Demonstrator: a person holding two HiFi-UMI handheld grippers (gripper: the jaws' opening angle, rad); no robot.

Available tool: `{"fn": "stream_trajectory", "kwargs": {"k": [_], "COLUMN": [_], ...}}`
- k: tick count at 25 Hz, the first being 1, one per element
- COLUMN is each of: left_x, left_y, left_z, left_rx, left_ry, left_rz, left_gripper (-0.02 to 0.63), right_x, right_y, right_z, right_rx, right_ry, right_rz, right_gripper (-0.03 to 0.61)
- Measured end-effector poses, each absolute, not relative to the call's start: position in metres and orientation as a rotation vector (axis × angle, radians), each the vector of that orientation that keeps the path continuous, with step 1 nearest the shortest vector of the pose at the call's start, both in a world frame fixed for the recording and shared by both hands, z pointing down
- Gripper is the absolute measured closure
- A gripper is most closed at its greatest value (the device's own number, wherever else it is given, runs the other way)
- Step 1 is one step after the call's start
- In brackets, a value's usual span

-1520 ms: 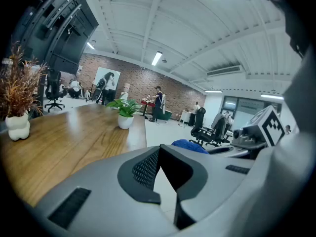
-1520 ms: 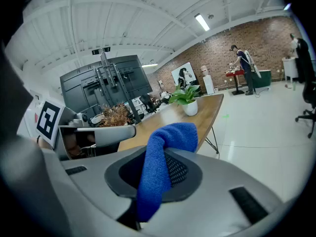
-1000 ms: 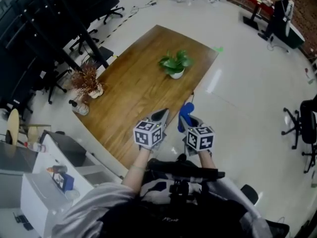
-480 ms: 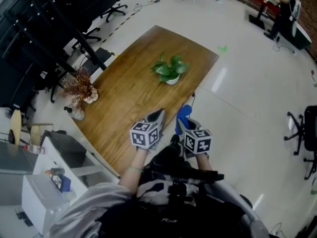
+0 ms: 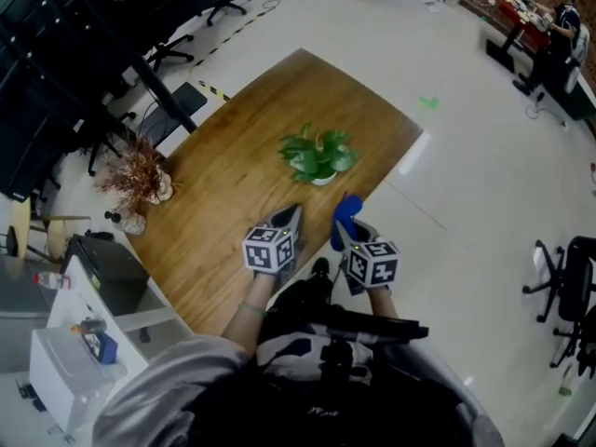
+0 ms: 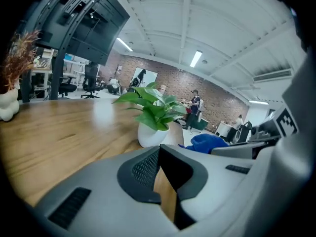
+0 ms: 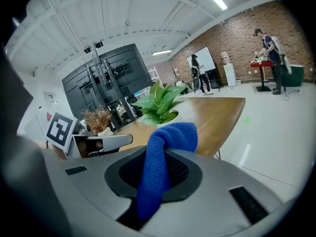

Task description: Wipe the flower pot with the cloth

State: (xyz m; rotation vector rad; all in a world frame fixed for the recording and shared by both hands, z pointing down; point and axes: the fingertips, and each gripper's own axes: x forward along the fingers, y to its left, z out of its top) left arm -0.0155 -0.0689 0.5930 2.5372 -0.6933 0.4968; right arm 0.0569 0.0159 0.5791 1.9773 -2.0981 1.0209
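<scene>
L gripper [image 5: 291, 215]: jaws all but together, only a thin wedge of tabletop shows between the pads, nothing held. It hangs over the near edge of the wooden table [image 5: 228, 180], tip aimed toward the pot.

R gripper [image 5: 351, 234]: jaws clamped on a blue cloth [image 7: 165, 154]. The cloth runs up through the pads and its top end folds over in a rounded lump just past the tips. In the head view the cloth sticks up in front of the R gripper, just beside the L one. The 2 grippers sit side by side, close but not touching, marker cubes toward the person.

Flower pot [image 5: 323, 179]: small, white, upright, green leafy plant [image 5: 317, 153] in it. It stands on the table toward the right-hand edge, ahead of both grippers & apart from them. Cloth is short of the pot, no contact. In the left gripper view the pot is near centre, w/ the blue cloth to its right & nearer the camera.

Elsewhere on the table: a dried brown plant [image 5: 136, 168] in a pale vase at the left edge, well apart from the pot. Black office chairs [image 5: 191, 101] stand on the pale floor beyond the table
</scene>
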Motion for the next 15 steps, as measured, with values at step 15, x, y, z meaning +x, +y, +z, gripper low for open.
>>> {"fn": "stream_trajectory", "kwargs": {"k": [15], "left_x": [0.026], "left_y": [-0.116], "left_z": [0.612], "left_rx": [2.426], "left_ry": [-0.713], "left_rz": [0.453], "left_gripper": [0.607], "right_x": [0.126], "right_y": [-0.049], "right_z": [0.593], "right_rx": [1.784], "right_ry": [-1.981], "right_rz": [0.736], "right_gripper": [0.522]}}
